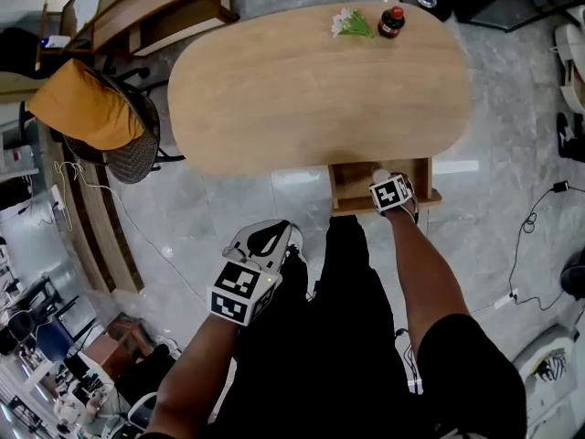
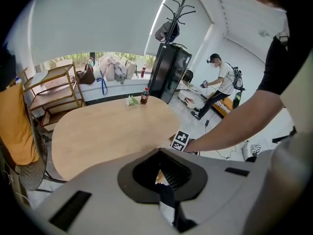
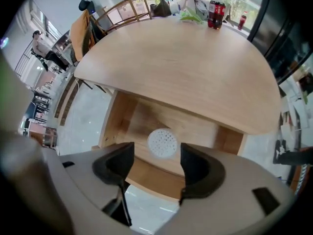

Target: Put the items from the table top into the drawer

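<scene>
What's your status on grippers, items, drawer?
Right gripper open over open drawer, white perforated disc lying inside. Left gripper shut, empty, off the table. Bottle, flowers on far edge. Nothing blocking.

Nothing is legible; the label on the bottle [image 1: 391,21] is too small.

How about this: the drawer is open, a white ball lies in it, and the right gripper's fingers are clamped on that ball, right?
Not quite: the right gripper has its fingers apart, clamped on nothing. The right gripper view shows the white ball lying beyond them in the open drawer.
</scene>
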